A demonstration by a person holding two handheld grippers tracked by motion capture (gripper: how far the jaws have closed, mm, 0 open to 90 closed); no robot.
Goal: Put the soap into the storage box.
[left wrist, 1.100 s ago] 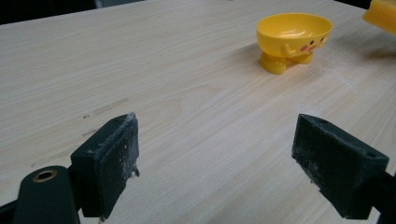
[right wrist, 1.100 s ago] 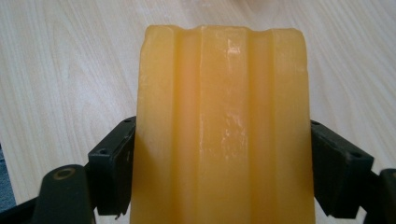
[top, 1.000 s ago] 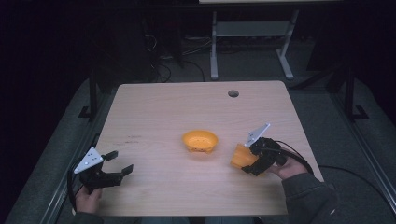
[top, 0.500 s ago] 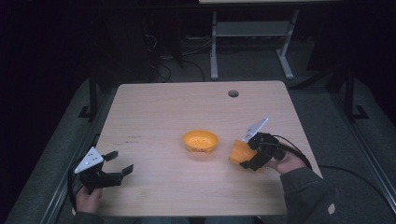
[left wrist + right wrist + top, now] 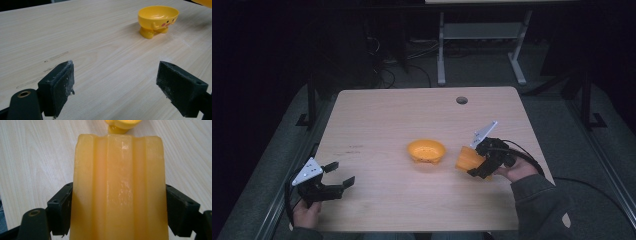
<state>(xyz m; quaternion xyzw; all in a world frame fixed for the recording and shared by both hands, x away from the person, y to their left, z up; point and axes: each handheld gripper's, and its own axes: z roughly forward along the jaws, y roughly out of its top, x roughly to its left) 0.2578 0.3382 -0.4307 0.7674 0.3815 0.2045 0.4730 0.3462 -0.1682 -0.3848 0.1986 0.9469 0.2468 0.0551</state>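
Your right gripper (image 5: 474, 164) is clamped on an orange cup (image 5: 468, 159) beside the yellow bowl (image 5: 426, 150); your left gripper (image 5: 341, 174) sits wide open, holding nothing, over the counter (image 5: 382, 120).

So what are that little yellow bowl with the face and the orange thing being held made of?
The yellow bowl looks like moulded plastic: smooth, even colour, soft sheen, printed face, stubby moulded feet. The ribbed orange cup in the right gripper also seems plastic, slightly translucent and glossy, with fine surface scratches along its ridges. It might be resin; I can't be sure.
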